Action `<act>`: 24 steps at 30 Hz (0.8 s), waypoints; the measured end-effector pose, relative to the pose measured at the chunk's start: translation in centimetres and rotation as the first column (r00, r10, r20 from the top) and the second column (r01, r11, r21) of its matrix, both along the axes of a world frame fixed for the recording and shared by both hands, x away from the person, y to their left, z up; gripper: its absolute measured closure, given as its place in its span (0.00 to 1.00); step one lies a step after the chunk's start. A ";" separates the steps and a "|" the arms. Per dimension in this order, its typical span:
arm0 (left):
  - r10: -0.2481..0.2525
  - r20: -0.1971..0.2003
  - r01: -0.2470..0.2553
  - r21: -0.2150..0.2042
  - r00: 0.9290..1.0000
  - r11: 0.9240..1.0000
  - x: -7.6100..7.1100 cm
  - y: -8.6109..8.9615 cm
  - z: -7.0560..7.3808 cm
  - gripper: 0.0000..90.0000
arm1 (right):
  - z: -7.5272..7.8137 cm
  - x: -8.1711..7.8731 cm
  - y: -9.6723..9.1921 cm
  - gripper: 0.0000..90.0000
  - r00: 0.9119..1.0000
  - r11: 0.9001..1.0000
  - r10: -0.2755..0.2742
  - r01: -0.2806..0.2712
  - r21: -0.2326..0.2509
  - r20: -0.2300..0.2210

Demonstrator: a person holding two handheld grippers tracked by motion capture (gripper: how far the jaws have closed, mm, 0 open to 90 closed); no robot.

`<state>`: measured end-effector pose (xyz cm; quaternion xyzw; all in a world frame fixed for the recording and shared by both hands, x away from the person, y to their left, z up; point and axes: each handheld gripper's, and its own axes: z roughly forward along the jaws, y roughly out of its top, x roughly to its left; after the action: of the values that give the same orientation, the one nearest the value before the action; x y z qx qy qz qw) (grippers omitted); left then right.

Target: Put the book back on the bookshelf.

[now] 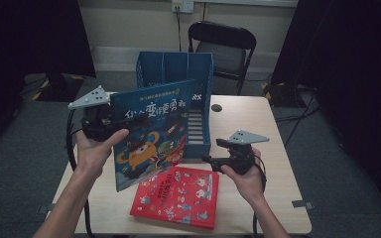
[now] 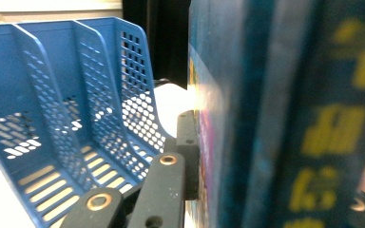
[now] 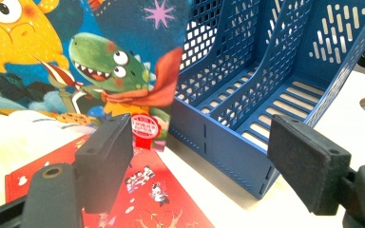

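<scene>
The left gripper (image 1: 110,123) is clamped on the spine edge of a blue hardcover picture book (image 1: 151,131), held upright just in front of the blue perforated plastic file rack (image 1: 176,69). This looks like the filing step; next, guide it into a slot. A red picture book (image 1: 177,196) lies flat beside the right gripper (image 1: 213,157), whose jaws stand apart, empty.
</scene>
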<state>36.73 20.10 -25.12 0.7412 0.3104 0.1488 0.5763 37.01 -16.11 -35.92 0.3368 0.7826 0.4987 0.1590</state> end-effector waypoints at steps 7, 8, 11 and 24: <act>0.047 0.011 -0.046 -0.046 0.999 0.998 0.2 0.7 0.3 0.93 | -0.2 0.0 0.0 0.26 1.000 1.000 -0.002 0.002 -0.002 -0.004; 0.048 0.014 -0.048 -0.049 0.999 0.998 0.2 0.7 0.4 0.93 | -0.2 0.0 0.0 0.26 1.000 1.000 -0.003 0.003 -0.003 -0.006; 0.071 0.019 -0.070 -0.053 0.997 0.996 0.4 0.9 0.7 0.93 | -0.3 0.1 -0.1 0.26 1.000 1.000 -0.007 0.007 -0.003 -0.010; 0.160 0.023 -0.158 -0.087 0.987 0.984 1.5 2.7 1.4 0.93 | -0.5 0.1 -0.1 0.25 1.000 1.000 0.016 -0.016 -0.003 -0.013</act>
<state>38.24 22.80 -23.71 0.6866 0.3660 0.1918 0.5982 37.15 -16.18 -36.46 0.3336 0.7871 0.4965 0.1506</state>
